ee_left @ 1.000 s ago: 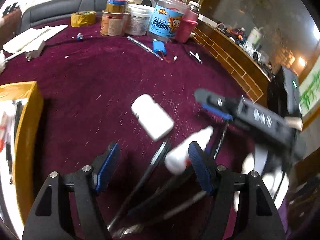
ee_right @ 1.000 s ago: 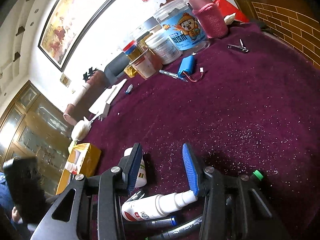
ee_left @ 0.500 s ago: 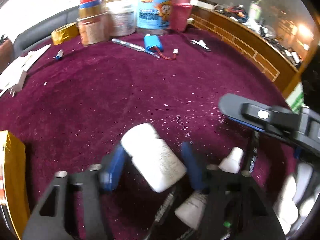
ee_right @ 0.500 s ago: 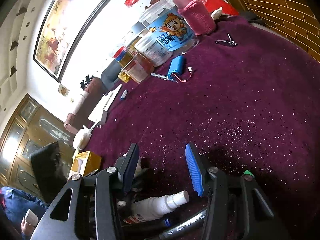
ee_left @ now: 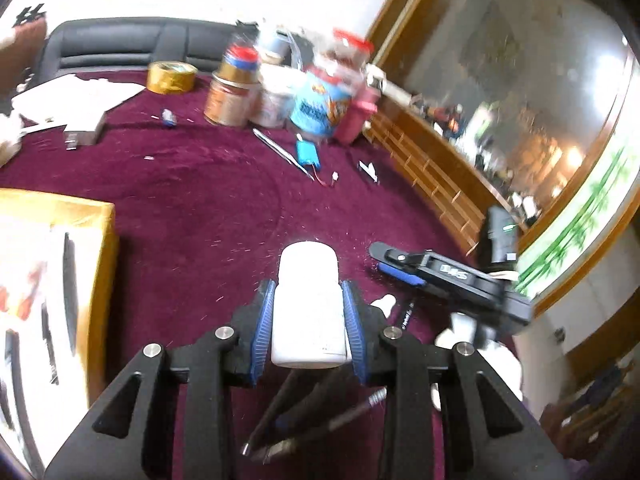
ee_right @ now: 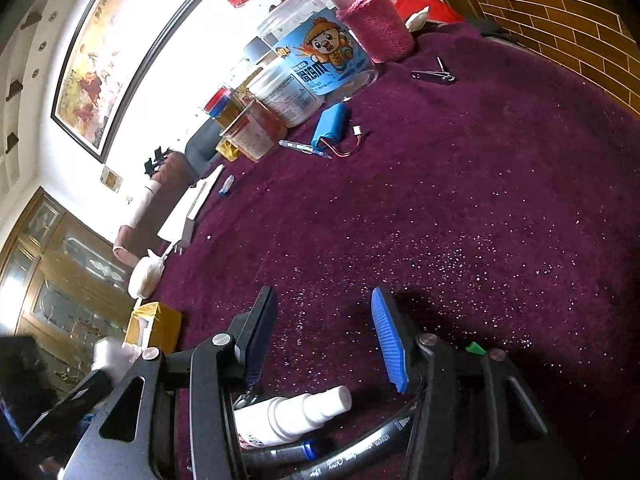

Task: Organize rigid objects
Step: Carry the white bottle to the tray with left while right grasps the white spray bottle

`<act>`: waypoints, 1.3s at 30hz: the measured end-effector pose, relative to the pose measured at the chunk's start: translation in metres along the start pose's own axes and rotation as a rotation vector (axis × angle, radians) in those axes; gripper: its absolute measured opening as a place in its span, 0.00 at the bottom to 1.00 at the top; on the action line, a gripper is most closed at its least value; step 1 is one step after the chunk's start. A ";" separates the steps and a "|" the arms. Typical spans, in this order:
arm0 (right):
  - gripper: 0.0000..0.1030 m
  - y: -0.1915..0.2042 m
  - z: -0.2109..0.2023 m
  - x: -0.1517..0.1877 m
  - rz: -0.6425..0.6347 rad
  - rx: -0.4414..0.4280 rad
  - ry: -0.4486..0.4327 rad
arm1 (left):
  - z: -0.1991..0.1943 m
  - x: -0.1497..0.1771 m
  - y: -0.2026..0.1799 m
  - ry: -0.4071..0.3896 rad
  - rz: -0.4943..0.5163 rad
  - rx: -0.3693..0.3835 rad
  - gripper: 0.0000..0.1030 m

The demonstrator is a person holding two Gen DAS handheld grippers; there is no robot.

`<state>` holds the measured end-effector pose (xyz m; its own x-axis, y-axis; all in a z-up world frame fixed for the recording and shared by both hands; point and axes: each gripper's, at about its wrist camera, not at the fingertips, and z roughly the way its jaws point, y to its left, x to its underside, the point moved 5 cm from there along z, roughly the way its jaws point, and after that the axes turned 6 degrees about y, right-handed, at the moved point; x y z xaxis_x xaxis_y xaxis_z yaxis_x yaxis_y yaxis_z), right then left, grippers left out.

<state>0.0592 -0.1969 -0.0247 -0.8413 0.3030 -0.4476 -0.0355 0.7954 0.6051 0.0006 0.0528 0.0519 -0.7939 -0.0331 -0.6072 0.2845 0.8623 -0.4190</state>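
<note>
Now, at the left stands the yellow box on the purple cloth. Beside it the left gripper is clamped on the white bottle. Further right, the right gripper has its jaws apart, above the spray bottle and black marker.

Motion-blurred beyond reading: cluster of labelled jars and tins at far edge of maroon cloth. Cut off by left frame edge: open yellow cardboard box. Partly hidden behind gripper frame: black marker pen
</note>
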 end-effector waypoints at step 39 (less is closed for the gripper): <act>0.29 0.087 0.018 0.068 -0.178 0.213 0.164 | -0.118 0.087 0.146 -0.145 -0.318 -0.051 0.30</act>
<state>0.0088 -0.0978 -0.0146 -0.9084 0.0740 -0.4114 -0.0910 0.9255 0.3676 -0.0902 0.2355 0.0180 -0.7527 -0.3720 -0.5432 0.0054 0.8215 -0.5701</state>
